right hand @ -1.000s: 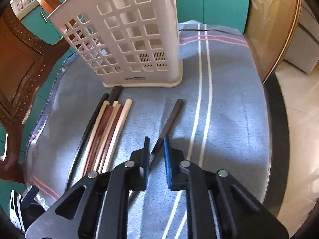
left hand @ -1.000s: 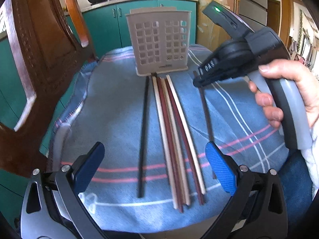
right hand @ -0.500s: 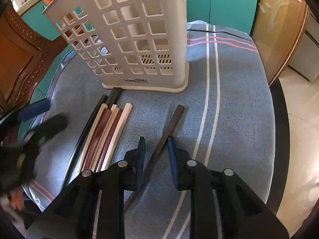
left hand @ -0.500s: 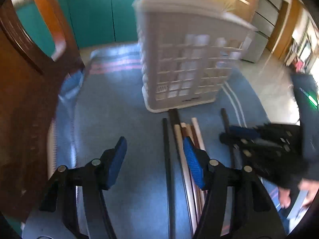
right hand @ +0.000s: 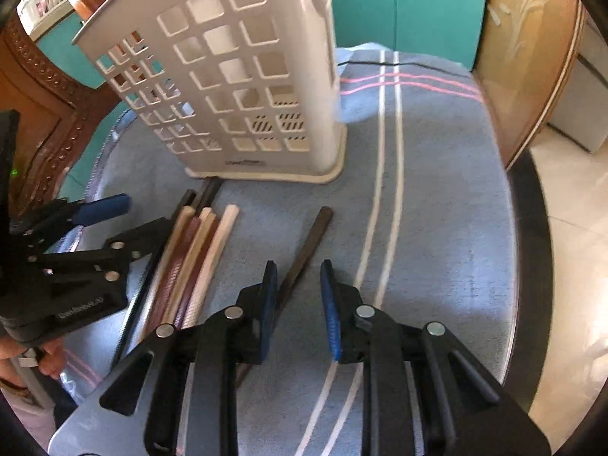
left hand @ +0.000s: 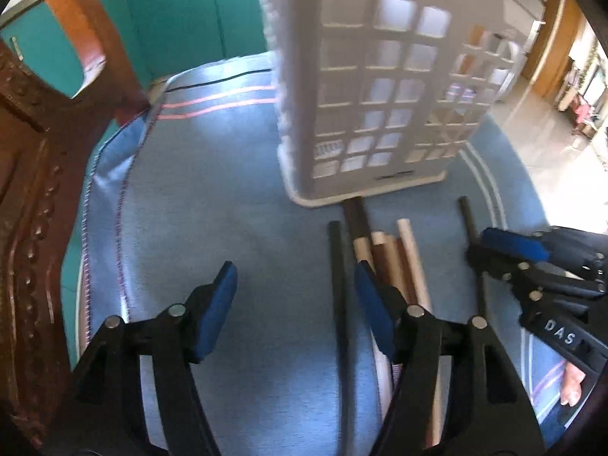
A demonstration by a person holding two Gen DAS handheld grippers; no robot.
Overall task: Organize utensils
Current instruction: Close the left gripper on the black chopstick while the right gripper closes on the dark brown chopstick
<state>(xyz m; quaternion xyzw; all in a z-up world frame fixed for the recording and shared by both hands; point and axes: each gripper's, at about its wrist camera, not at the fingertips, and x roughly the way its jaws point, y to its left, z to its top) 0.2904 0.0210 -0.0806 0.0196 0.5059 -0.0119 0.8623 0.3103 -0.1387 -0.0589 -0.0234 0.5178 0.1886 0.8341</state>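
A white slotted utensil holder (left hand: 383,87) (right hand: 235,87) stands upright on the blue cloth. Several chopsticks lie in a bundle (right hand: 193,262) (left hand: 391,262) in front of it, cream, reddish brown and black. One black chopstick (left hand: 338,285) lies at the bundle's left edge. A single dark chopstick (right hand: 304,247) (left hand: 471,235) lies apart to the right. My left gripper (left hand: 294,288) is open and low over the cloth, its right finger by the black chopstick. My right gripper (right hand: 296,292) is open, its jaws on either side of the single dark chopstick.
A carved wooden chair back (left hand: 34,174) stands at the left of the cloth (left hand: 197,205). Teal cabinets (right hand: 399,3) are behind. The table's dark rim (right hand: 532,235) and tiled floor lie to the right.
My left gripper has moved forward and down toward the holder and the bundle. My right gripper has opened wider around the single dark chopstick.
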